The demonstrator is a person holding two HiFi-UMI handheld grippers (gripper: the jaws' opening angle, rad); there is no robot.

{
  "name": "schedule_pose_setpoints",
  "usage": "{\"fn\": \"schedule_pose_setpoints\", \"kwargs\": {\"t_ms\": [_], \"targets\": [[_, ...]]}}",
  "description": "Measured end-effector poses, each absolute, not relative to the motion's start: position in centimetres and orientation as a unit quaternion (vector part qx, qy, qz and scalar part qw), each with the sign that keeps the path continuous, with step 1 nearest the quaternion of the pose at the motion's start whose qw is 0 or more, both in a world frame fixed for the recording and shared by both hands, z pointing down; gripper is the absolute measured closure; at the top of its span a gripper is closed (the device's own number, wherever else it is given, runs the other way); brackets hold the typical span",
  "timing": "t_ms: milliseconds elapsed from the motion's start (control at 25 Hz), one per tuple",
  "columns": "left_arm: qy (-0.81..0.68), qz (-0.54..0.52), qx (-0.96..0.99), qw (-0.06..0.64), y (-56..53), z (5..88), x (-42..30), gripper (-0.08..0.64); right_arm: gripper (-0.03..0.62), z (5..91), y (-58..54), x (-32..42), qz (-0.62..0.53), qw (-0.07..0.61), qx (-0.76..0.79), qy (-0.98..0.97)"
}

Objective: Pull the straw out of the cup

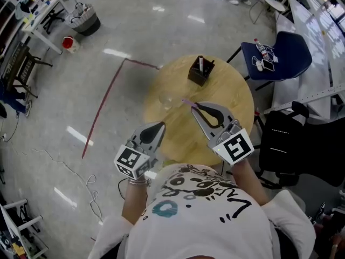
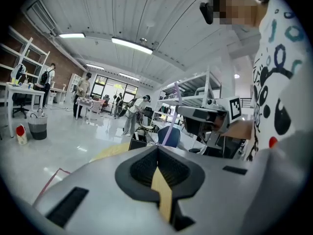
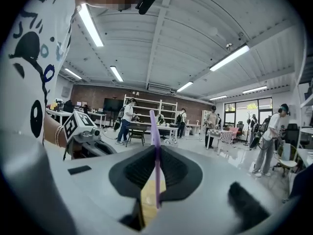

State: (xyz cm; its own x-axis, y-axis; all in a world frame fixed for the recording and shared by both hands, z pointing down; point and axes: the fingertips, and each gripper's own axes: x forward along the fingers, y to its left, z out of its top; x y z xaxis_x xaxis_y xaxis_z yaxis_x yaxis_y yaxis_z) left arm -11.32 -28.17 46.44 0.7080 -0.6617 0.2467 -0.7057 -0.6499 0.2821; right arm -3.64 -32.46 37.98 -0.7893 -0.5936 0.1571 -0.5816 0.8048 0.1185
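Right gripper (image 1: 195, 106) at frame centre, over round wooden table (image 1: 237, 90) — jaws clamped on thin purple plastic straw (image 3: 154, 131). Left gripper (image 1: 161, 125), lower left — jaws together, nothing held.

Bright, even indoor light from long ceiling lamps (image 3: 230, 58); far windows (image 2: 113, 88) overexposed. White glare patches on glossy floor (image 1: 140, 26). Soft shadow on it beside table (image 1: 226, 90). Gripper views: strong fisheye, black corners, bent lines. Left gripper (image 2: 157, 147) and right gripper (image 3: 156, 150) bodies near lens soft; background sharper.
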Motion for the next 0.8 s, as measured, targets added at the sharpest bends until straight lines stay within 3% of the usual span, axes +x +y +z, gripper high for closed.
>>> {"fn": "schedule_pose_setpoints", "kwargs": {"t_ms": [800], "targets": [[-0.321, 0.055, 0.937, 0.129, -24.4, 42.7, -2.4, 0.545, 0.548, 40.7, -25.8, 8.2, 0.007, 0.126, 0.389, -0.913]]}}
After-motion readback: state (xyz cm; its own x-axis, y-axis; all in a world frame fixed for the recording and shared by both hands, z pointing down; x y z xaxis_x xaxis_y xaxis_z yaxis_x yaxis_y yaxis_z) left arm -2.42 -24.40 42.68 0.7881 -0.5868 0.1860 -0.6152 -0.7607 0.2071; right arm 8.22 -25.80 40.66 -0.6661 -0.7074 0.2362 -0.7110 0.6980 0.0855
